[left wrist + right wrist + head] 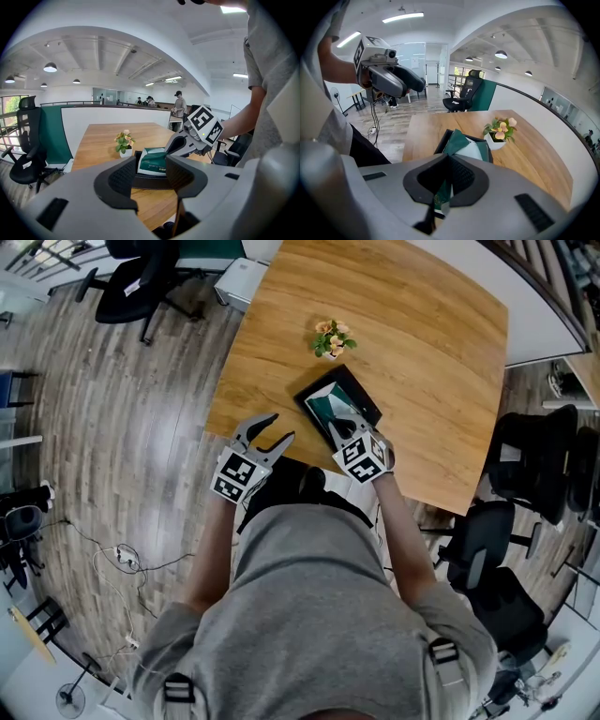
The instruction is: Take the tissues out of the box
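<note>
Near the smooth wooden table's (422, 334) front edge, the right gripper (349, 430) clamps the crinkly green-and-white tissue pack (327, 407), tilted in a shallow black rectangular box (362, 397); the left gripper (279, 427) gapes empty.

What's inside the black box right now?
The black box holds a green-and-white tissue pack, its wrapper pinched by the shut right gripper. The pack covers the box floor, so anything underneath is hidden.
</note>
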Demonstrator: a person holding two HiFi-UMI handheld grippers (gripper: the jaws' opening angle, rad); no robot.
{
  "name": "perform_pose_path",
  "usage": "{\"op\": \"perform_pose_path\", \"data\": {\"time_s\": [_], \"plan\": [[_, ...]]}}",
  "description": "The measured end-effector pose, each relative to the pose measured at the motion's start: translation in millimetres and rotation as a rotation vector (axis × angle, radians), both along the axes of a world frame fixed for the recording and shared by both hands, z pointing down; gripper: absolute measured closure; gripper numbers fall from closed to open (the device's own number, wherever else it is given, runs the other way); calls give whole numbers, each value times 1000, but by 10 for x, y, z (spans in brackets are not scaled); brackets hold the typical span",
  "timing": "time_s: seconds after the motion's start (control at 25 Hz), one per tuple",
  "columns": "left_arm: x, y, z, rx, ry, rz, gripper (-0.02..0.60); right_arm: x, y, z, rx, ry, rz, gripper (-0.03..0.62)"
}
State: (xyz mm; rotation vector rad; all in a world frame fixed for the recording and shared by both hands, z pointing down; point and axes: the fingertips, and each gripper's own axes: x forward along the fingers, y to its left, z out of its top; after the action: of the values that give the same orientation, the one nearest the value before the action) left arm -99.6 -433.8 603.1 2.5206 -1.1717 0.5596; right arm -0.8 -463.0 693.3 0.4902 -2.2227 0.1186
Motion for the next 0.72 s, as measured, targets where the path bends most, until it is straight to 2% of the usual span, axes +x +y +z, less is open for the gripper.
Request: {"op": "perform_pose_path", "data": {"time_s": [0.72], "plan": [[214, 302, -288, 48, -28, -27, 367, 168, 184, -460, 120, -95, -33, 589]]}}
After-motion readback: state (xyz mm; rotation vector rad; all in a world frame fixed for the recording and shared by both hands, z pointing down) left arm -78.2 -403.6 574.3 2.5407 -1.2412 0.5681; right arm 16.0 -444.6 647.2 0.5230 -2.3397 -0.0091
